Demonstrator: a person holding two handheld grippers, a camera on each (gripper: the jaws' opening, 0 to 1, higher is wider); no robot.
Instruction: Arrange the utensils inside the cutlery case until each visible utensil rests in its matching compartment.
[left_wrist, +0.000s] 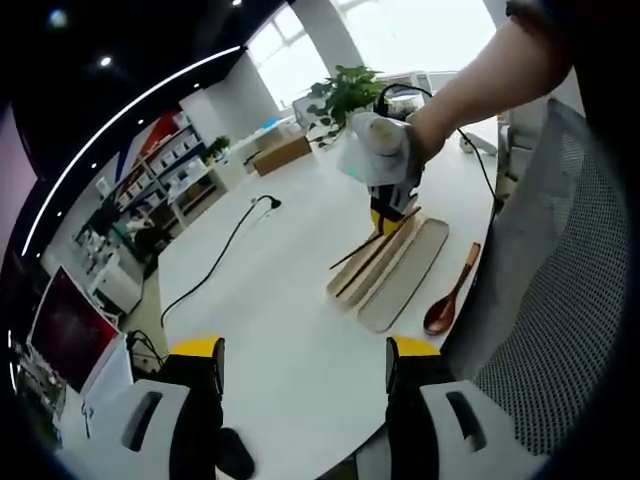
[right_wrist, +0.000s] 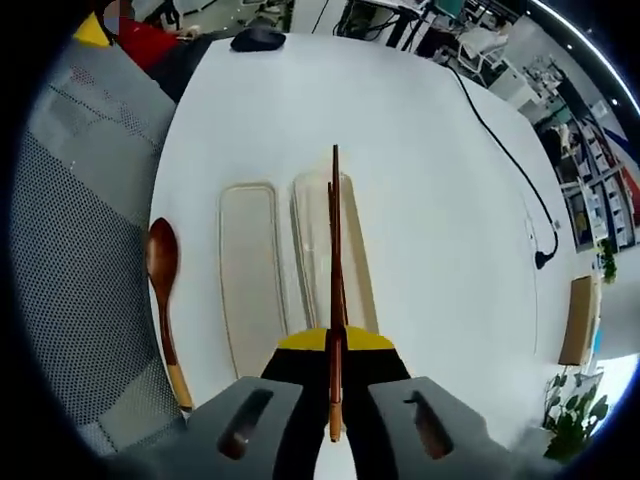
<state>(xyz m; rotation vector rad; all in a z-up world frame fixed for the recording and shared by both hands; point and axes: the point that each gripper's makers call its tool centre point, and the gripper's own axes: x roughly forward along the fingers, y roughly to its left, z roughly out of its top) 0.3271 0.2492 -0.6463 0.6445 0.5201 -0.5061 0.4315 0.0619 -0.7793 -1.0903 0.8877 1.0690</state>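
Note:
A pale cutlery case lies open on the white table as two long trays, the lid (right_wrist: 250, 275) and the base (right_wrist: 360, 260). My right gripper (right_wrist: 335, 350) is shut on a pair of dark wooden chopsticks (right_wrist: 335, 230), which point along the base tray. A brown wooden spoon (right_wrist: 163, 290) lies on the table beside the lid, near the table edge. In the left gripper view, the right gripper (left_wrist: 388, 215) hangs over the case (left_wrist: 395, 270) with the chopsticks (left_wrist: 372, 248) slanting into it, and the spoon (left_wrist: 450, 295) lies to the right. My left gripper (left_wrist: 305, 360) is open and holds nothing, well short of the case.
A grey mesh chair (left_wrist: 560, 300) stands against the table edge next to the spoon. A black cable (left_wrist: 225, 250) runs across the table. A black mouse (right_wrist: 258, 38) sits at the far end. A plant (left_wrist: 345, 95) and a cardboard box (left_wrist: 280, 155) stand beyond.

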